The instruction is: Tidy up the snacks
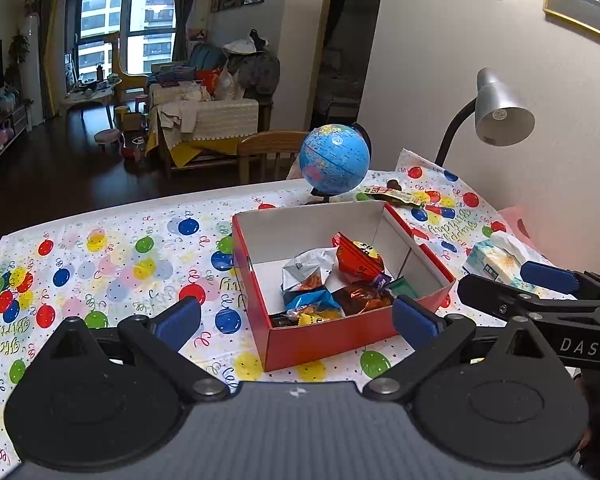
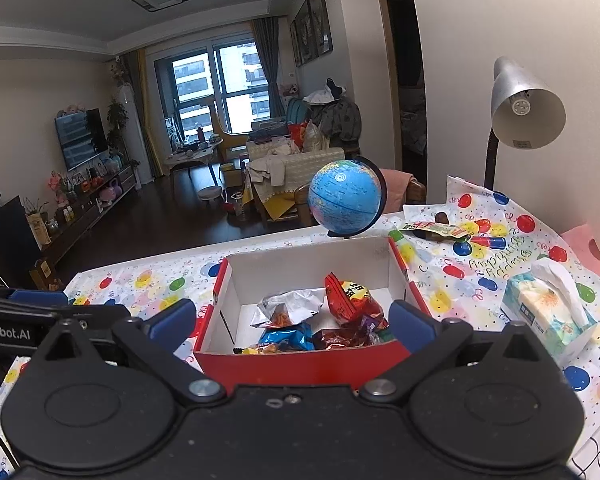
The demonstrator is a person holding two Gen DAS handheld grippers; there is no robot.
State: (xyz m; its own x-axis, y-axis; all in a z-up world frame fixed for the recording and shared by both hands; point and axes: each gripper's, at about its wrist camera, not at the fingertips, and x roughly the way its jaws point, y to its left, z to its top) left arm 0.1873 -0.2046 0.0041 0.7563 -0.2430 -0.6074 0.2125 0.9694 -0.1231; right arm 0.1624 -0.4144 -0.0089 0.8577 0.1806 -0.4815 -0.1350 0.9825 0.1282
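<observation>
A red cardboard box (image 1: 320,344) (image 2: 300,364) with a white inside stands on the balloon-print tablecloth. It holds several snack packs: a red pack (image 1: 358,262) (image 2: 350,300), a silver pack (image 1: 306,266) (image 2: 288,306), a blue pack (image 1: 308,300) (image 2: 288,338) and a dark brown pack (image 1: 362,296) (image 2: 340,338). One snack pack (image 1: 394,196) (image 2: 434,229) lies on the cloth behind the box, right of the globe. My left gripper (image 1: 296,318) is open and empty, in front of the box. My right gripper (image 2: 292,328) is open and empty, also in front of the box; it shows in the left wrist view (image 1: 540,284).
A blue globe (image 1: 334,160) (image 2: 346,196) stands behind the box. A grey desk lamp (image 1: 500,108) (image 2: 524,108) is at the back right by the wall. A tissue pack (image 1: 496,256) (image 2: 548,312) lies right of the box. A wooden chair (image 1: 268,152) is behind the table.
</observation>
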